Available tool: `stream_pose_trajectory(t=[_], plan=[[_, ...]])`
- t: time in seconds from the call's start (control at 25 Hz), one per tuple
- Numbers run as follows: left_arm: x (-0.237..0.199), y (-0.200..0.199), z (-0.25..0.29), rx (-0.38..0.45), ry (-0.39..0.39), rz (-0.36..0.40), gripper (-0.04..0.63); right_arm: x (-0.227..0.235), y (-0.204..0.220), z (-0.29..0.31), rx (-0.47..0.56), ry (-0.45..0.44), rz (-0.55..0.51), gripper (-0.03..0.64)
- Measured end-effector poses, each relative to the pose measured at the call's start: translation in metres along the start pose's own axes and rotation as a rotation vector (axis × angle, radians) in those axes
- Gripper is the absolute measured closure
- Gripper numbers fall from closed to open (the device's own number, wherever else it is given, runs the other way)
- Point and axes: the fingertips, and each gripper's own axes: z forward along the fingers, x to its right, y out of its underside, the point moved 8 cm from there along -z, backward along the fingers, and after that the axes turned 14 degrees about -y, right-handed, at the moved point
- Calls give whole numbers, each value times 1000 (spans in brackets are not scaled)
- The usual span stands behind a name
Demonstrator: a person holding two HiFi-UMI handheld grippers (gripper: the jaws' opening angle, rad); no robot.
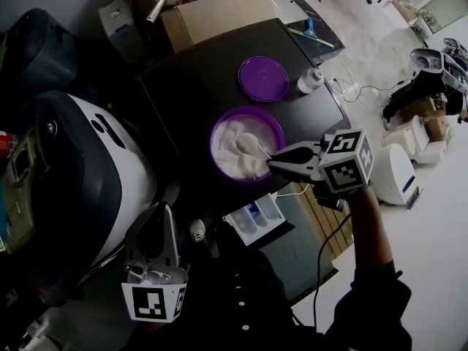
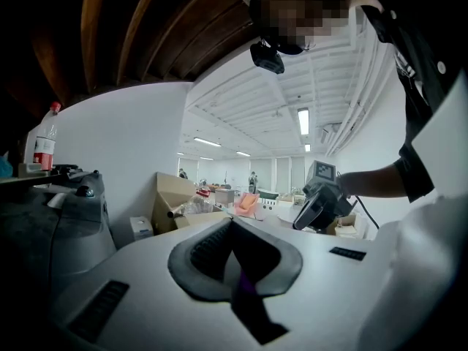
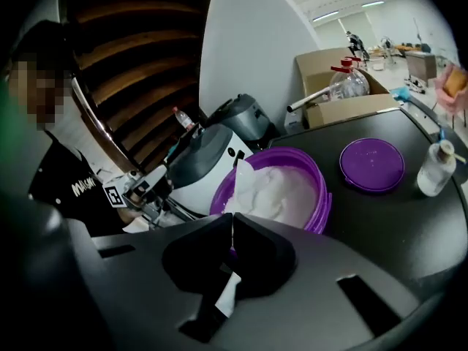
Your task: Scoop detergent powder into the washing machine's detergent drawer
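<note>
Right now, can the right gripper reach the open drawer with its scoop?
Probably yes. The right gripper, shut on the scoop, is at the purple tub. The open drawer sits close by on the person's side of the tub, and nothing seems to lie between them.

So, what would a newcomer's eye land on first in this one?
The open purple tub of white detergent powder sits mid-way along the black table. The right tongs are shut on a white scoop that is dipped into the powder. A purple lid lies just behind the tub, and the detergent drawer stands pulled open nearer the person.
</note>
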Motion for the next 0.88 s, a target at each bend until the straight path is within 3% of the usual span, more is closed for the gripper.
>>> stream_pose_trajectory(t=[0.24,0.56,0.88], plan=[[5,-6,-2,23,27,10,588,-12,15,-7,302,-43,101,584],[12,-16,-6,55,53,14,588,-39,31,-9,703,-189,246,584],[19,-28,-13,102,83,32,588,-59,54,-12,787,-162,260,584]])
